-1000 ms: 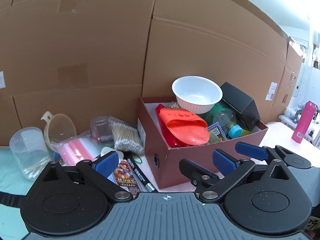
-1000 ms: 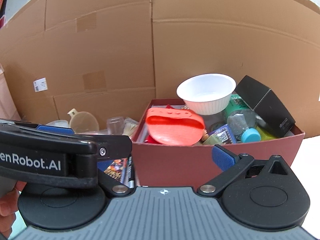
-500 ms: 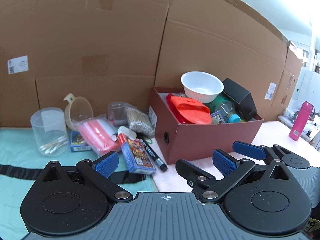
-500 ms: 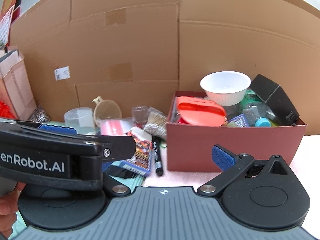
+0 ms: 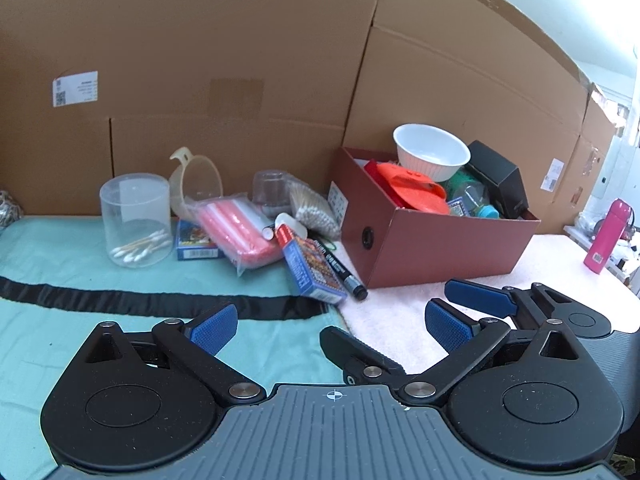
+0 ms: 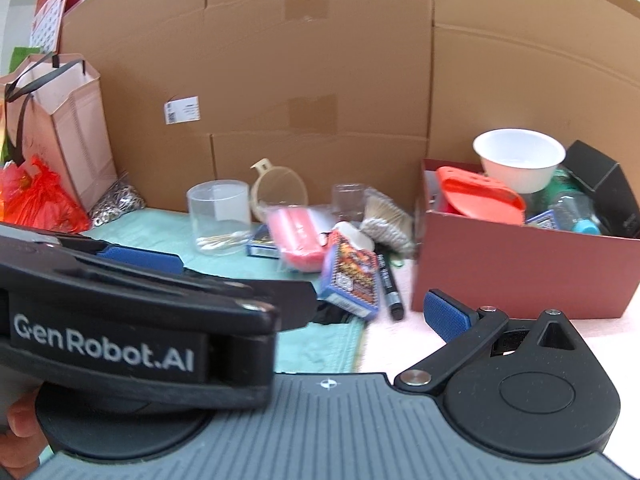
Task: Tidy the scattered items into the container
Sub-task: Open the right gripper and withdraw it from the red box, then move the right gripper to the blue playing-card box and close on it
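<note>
Left to right on the teal mat (image 5: 60,248), w/ cardboard wall behind: clear tub (image 5: 135,220) standing upright, a few cotton swabs lying in the bottom. Prob light, stiff, slick-walled; best pinched across the rim. Next, a beige scoop (image 5: 198,188) propped against the wall, handle up. Thin plastic, light; take it by the handle or rim.

Then a small blue box (image 5: 196,242) lying flat, partly under a pink zip bag (image 5: 236,232). Bag is soft and slippery, long axis running from back-left toward front-right; grab mid-body, it'll sag. Behind it a small clear cup (image 5: 272,188) and a bundle of cotton swabs (image 5: 314,212), tips toward the front; loose-looking, so grip around the middle.

Closer in, a card box (image 5: 314,270) lies flat, long axis pointing away from the grippers; stiff, light, easy across its short sides. Just beside it, right, a black marker (image 5: 338,270), cap end nearest, lying nearly parallel, close to the red box (image 5: 440,248). Round and smooth, may roll; pinch mid-barrel.

Red box sits on the pink cloth (image 5: 400,316), already piled high: white bowl (image 5: 431,152) perched on top, could tip.

Left gripper (image 5: 326,326) released, empty, hanging well short of the clutter. Right gripper (image 6: 360,308) also spread, nothing in it; its left finger is hidden behind the other tool.
</note>
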Available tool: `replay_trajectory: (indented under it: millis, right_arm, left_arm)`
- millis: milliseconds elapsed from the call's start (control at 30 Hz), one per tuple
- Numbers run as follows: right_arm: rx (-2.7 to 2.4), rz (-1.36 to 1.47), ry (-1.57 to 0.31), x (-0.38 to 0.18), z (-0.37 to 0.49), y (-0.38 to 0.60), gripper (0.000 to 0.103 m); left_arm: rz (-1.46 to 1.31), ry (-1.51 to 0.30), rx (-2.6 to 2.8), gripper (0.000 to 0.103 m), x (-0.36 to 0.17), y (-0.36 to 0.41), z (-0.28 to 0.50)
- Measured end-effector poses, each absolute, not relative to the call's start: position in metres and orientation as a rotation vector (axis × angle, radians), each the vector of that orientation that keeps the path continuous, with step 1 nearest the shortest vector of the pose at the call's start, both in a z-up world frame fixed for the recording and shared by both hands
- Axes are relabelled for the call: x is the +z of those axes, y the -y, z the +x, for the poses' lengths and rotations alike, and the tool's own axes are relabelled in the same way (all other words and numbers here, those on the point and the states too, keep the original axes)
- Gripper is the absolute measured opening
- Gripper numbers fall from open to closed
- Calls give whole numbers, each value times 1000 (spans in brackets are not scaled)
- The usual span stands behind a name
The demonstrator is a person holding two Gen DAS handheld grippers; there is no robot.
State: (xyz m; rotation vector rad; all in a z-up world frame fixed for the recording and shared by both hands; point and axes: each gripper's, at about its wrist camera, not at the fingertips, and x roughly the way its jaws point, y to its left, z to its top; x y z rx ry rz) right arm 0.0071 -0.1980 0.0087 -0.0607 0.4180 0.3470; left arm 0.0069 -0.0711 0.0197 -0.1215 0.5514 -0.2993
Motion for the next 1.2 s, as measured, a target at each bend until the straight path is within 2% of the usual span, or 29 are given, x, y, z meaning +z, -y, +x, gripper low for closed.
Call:
replay_trajectory:
  millis: [567, 900, 1200]
  right_arm:
    - [354, -36, -488, -12, 42, 172, 103]
    - [327, -2, -533, -28, 73, 176, 101]
    - [329, 28, -556, -34, 100, 179, 94]
  left_arm:
    - [-187, -626, -320, 101, -4, 41, 42]
    - [-162, -669, -327, 94, -17, 42, 78]
    - [-153, -700, -359, 82, -21, 46, 110]
